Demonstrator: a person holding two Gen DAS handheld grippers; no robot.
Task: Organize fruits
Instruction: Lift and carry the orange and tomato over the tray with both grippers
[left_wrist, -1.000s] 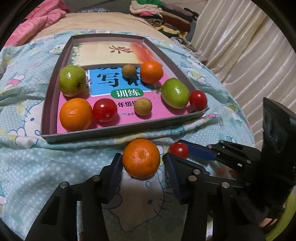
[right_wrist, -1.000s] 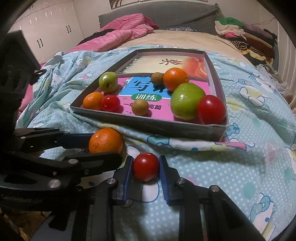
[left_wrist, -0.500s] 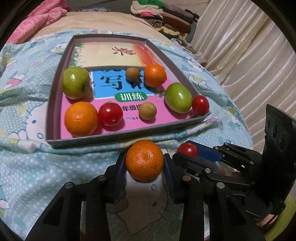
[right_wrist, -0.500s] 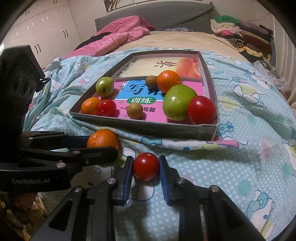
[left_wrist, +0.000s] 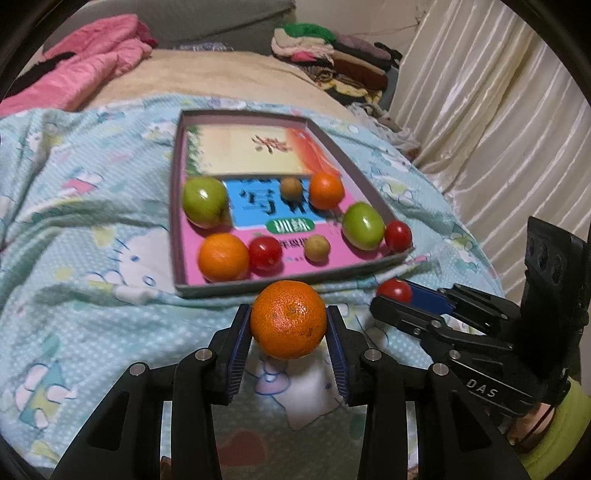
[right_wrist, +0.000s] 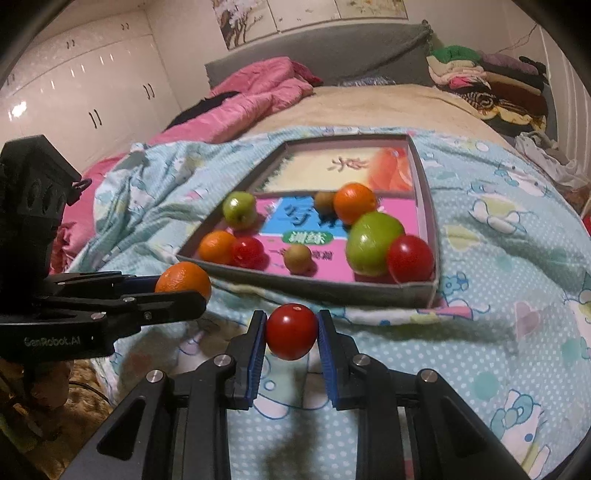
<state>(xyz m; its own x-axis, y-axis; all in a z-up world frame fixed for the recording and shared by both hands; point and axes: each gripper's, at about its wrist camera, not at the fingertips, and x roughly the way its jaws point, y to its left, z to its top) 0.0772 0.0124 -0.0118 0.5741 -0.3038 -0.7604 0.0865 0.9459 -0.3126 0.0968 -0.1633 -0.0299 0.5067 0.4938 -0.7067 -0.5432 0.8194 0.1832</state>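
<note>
My left gripper (left_wrist: 289, 326) is shut on an orange (left_wrist: 289, 318) and holds it above the blanket, just in front of the shallow grey box (left_wrist: 288, 284). My right gripper (right_wrist: 291, 328) is shut on a red tomato (right_wrist: 291, 325), also lifted, near the box's front edge (right_wrist: 314, 290). The box holds two green apples (left_wrist: 205, 201), two oranges (left_wrist: 223, 256), two tomatoes (left_wrist: 265, 252) and two small brown fruits (left_wrist: 316, 248). The right gripper shows at the right of the left wrist view (left_wrist: 397, 295); the left gripper shows at the left of the right wrist view (right_wrist: 181, 291).
The box lies on a light blue patterned blanket (left_wrist: 92, 229) over a bed. A pink quilt (right_wrist: 258, 96) lies at the back left and folded clothes (right_wrist: 480, 77) at the back right. A cream curtain (left_wrist: 498, 110) hangs on the right.
My left gripper has closed on the orange. Both grippers have lifted their fruit off the blanket and pulled back, so the box looks farther away.
</note>
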